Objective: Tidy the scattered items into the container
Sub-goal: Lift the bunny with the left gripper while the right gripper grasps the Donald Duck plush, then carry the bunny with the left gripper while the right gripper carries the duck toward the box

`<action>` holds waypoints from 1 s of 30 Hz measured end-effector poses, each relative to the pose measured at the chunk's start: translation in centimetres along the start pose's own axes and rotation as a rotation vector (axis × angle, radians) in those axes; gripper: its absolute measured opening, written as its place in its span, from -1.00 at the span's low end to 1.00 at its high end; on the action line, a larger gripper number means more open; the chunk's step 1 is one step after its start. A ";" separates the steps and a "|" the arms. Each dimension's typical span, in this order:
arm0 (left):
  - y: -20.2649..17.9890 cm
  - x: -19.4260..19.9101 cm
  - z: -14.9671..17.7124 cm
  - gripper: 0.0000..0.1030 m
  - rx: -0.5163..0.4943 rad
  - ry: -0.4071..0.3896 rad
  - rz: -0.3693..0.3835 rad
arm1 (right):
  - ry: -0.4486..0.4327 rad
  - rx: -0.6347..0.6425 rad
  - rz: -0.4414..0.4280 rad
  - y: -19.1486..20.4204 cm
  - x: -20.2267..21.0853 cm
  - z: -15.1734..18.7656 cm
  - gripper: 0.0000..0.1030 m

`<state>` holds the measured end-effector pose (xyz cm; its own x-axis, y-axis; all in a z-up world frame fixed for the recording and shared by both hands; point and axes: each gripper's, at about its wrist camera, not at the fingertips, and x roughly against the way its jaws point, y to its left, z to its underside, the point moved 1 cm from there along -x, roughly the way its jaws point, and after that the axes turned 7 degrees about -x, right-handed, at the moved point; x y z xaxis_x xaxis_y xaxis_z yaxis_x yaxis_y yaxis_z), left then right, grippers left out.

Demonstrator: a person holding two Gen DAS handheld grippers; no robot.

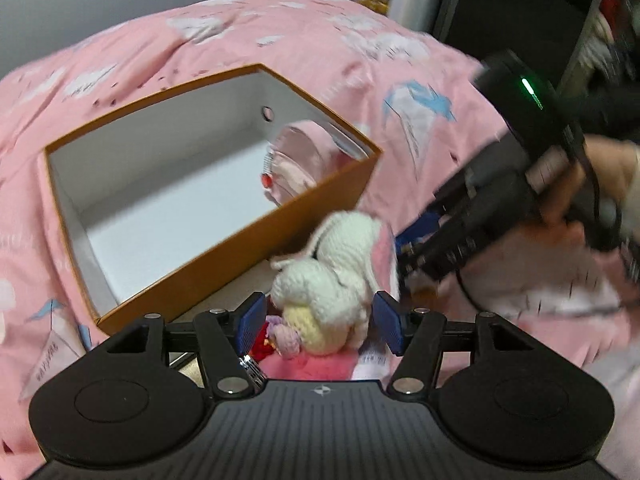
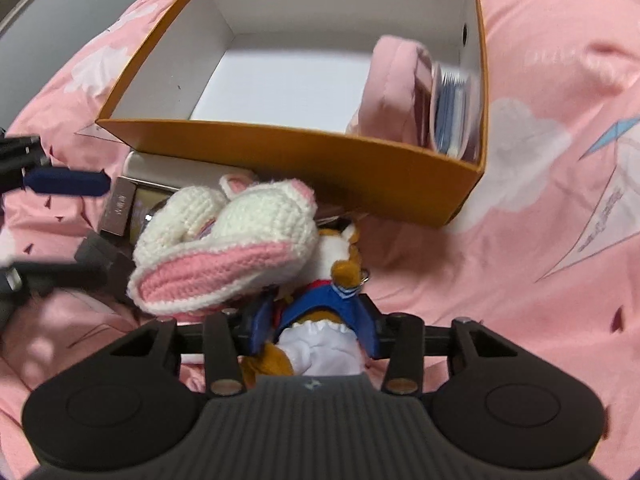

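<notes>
On the pink quilt printed with white clouds and paper planes point(image 1: 280, 40): stands an open orange cardboard box with a white inside point(image 1: 240, 236), mostly bare. Against its far right wall: leans a soft pink pouch point(image 2: 392, 92) beside a clear sleeve of bluish cards, both blurred. Just in front of the box, outside it: lies a white crocheted toy with pink-lined ears point(image 2: 224, 240), draped over an orange-and-white plush fox in a blue sailor outfit point(image 2: 320, 320). Behind these, tucked against the box's near wall: sits a flat pale case point(image 2: 160, 168) with a small brown carton point(image 2: 120, 208) beside it. Left gripper point(image 1: 320, 322): hovers tilted down over the crocheted toy, released, with blue pads spread wide on either side of it and, seen from the right wrist, clear of the yarn. Right gripper point(image 2: 314, 324): points steeply down and straddles the plush fox, pads lying against both flanks; cannot tell whether pressing or merely touching. In the left wrist view: appears as a blurred black body held by a hand point(image 1: 600, 184).
</notes>
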<state>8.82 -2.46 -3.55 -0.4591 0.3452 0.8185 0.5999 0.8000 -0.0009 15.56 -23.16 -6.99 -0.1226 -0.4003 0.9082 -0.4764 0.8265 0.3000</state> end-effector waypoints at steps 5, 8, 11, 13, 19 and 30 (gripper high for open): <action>-2.1 -2.1 -0.1 0.35 -0.144 0.045 -0.061 | 0.002 -0.002 0.011 0.3 -0.3 0.6 -0.10; -3.6 -2.5 -0.1 0.35 -0.251 0.045 -0.104 | -0.003 0.001 0.016 0.4 -0.2 0.8 -0.10; -5.0 -3.2 -0.1 0.35 -0.351 0.064 -0.130 | -0.009 -0.014 0.009 0.1 -0.1 0.8 -0.10; -5.8 -4.0 -0.1 0.39 -0.397 0.087 -0.159 | -0.015 -0.027 -0.002 0.0 -0.1 0.9 -0.11; -7.0 -5.9 0.1 0.54 -0.448 0.098 -0.275 | -0.020 -0.101 -0.071 -1.0 0.4 1.2 -0.17; -6.9 -8.4 -0.1 0.70 -0.438 0.135 -0.297 | -0.008 -0.078 -0.055 -0.7 -0.5 1.4 -0.10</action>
<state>8.61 -10.92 -10.38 -0.5791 0.0464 0.8139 0.6877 0.5640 0.4572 14.76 -24.09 -8.05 -0.1051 -0.4491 0.8873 -0.4132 0.8313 0.3718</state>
